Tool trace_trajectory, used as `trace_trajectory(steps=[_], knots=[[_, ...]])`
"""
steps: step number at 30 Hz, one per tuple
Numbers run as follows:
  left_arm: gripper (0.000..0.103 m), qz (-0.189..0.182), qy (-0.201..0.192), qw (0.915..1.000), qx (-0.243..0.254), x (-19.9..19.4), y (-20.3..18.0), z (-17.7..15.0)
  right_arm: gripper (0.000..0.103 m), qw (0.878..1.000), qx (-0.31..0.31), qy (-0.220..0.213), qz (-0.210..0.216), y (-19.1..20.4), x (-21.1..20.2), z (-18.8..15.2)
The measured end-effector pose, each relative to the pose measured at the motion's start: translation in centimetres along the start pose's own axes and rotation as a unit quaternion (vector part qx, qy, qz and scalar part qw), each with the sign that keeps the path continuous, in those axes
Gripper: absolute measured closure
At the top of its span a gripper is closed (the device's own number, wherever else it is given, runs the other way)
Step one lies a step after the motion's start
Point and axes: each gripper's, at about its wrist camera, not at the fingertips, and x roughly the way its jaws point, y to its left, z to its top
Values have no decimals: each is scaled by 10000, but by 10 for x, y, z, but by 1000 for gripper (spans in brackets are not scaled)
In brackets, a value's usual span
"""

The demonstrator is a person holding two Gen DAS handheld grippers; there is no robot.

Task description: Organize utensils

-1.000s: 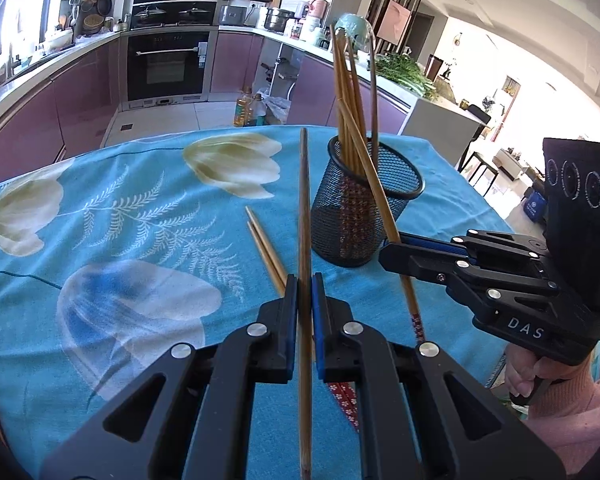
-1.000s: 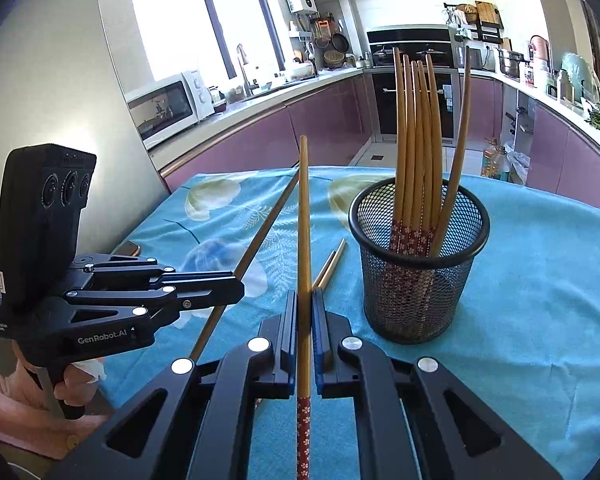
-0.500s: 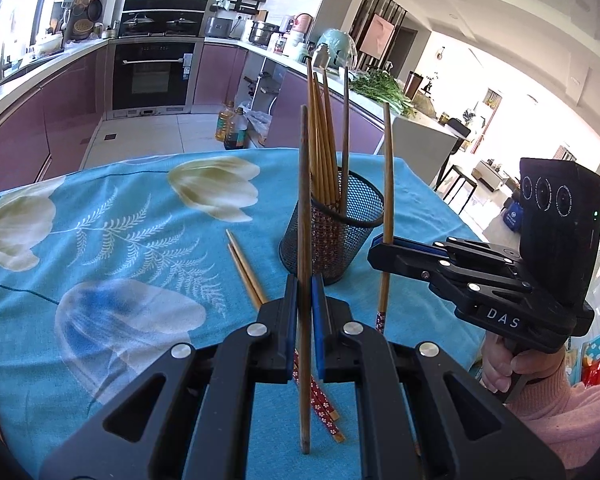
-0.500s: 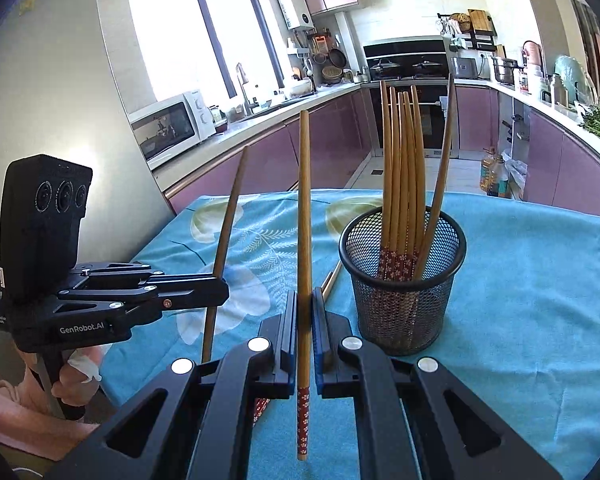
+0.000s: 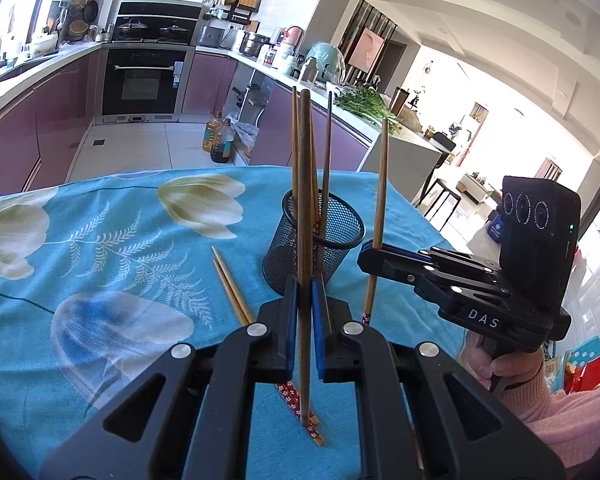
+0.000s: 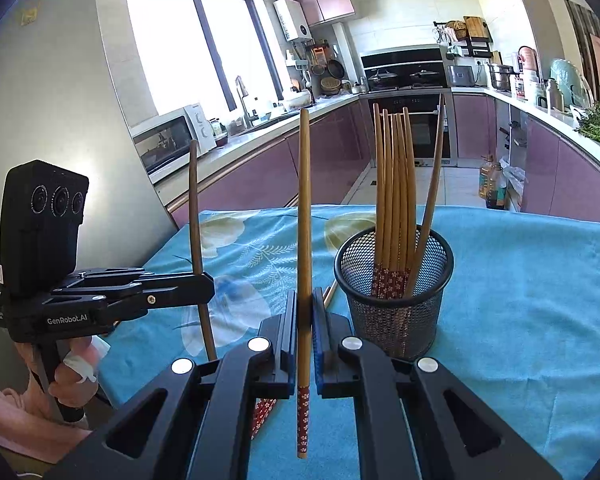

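Observation:
My left gripper [image 5: 305, 294] is shut on a brown chopstick [image 5: 305, 184] that stands upright, its lower end just above the cloth. Behind it is the black mesh holder [image 5: 332, 226] with several chopsticks [image 6: 394, 184] in it. My right gripper [image 6: 305, 320] is shut on another upright chopstick [image 6: 304, 200], its red patterned end hanging below the jaws. The holder [image 6: 396, 316] sits just right of it. Each gripper shows in the other's view: the right gripper [image 5: 370, 256] beside the holder, the left gripper [image 6: 206, 284] to the left. Two loose chopsticks [image 5: 232, 288] lie on the cloth.
A blue flowered tablecloth [image 5: 100, 240] covers the table, whose right edge [image 5: 420, 216] drops off near the holder. A person's hand [image 5: 496, 360] in a pink sleeve holds the right gripper. Kitchen counters and an oven stand beyond the table.
Both grippers have risen and tipped their chopsticks from leaning forward to upright. The right one's chopstick no longer crosses in front of the holder. The holder and loose chopsticks stay put.

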Motion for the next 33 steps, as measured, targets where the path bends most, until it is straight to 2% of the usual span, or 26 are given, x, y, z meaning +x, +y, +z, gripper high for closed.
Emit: trace_trajectory(steps=[18, 33], knots=[[95, -157, -160, 9997, 41, 3, -9, 17, 97, 9996, 19, -277, -99, -6, -15, 10], [95, -146, -277, 9993, 203, 5, -17, 34, 97, 9984, 26, -550, -126, -11, -25, 25]])
